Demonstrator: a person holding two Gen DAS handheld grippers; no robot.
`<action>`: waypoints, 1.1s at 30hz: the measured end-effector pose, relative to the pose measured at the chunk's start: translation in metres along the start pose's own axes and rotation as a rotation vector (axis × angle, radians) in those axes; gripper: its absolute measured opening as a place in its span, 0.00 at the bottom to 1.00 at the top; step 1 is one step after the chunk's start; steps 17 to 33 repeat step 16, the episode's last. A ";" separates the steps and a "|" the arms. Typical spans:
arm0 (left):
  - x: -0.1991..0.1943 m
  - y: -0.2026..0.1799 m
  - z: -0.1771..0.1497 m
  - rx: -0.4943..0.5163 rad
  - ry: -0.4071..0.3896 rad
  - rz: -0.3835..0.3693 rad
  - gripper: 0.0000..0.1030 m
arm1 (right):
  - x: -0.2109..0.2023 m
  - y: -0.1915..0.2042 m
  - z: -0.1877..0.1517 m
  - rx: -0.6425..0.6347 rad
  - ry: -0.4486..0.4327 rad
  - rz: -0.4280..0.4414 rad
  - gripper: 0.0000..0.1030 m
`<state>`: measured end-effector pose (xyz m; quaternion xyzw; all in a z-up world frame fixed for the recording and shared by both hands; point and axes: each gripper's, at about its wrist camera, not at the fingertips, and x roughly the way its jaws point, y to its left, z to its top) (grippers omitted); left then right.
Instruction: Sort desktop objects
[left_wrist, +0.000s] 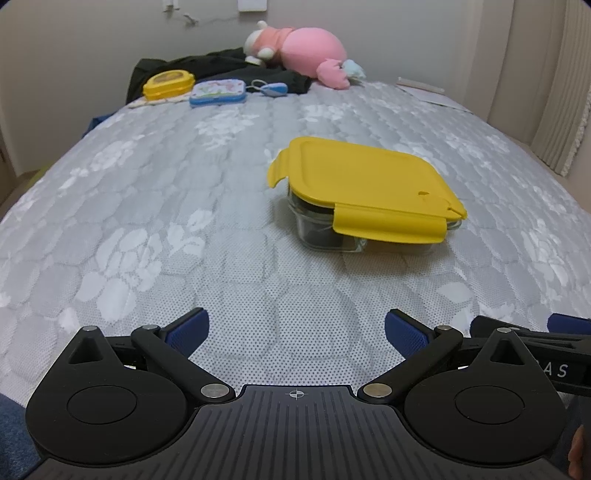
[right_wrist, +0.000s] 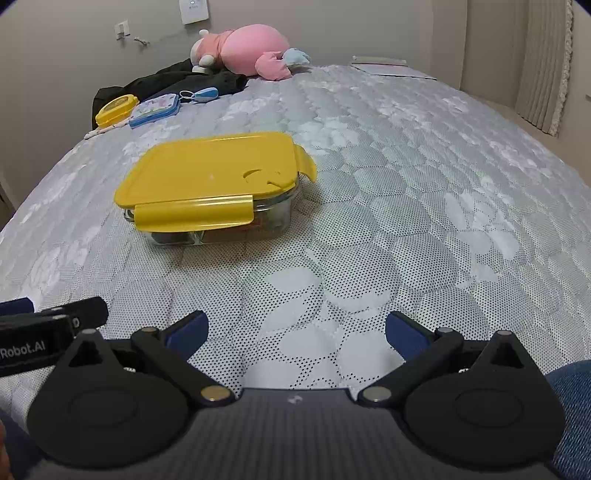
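Glass container (left_wrist: 364, 206) lidded; both grippers low, open, empty.

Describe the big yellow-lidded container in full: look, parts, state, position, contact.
The yellow-lidded container is a clear, glass-looking rectangular box under a yellow, plastic-looking lid with rounded corners. A long clip flap hangs down its near side and another flap sticks out at one end; a small vent mark sits near a corner of the lid. The lid is on. Dark contents show through the wall, too blurred to name. It sits flat on the grey quilted mattress, apart from both open tongs and from the other things.
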<state>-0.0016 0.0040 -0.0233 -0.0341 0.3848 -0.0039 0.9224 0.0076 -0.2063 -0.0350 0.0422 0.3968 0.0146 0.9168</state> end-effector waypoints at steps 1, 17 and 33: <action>-0.001 0.000 0.000 -0.001 0.003 -0.002 1.00 | -0.002 -0.001 0.002 0.005 0.000 0.005 1.00; 0.011 -0.001 0.013 -0.003 0.096 0.015 1.00 | -0.011 -0.013 0.024 -0.037 0.006 0.004 1.00; 0.011 -0.001 0.013 -0.003 0.096 0.015 1.00 | -0.011 -0.013 0.024 -0.037 0.006 0.004 1.00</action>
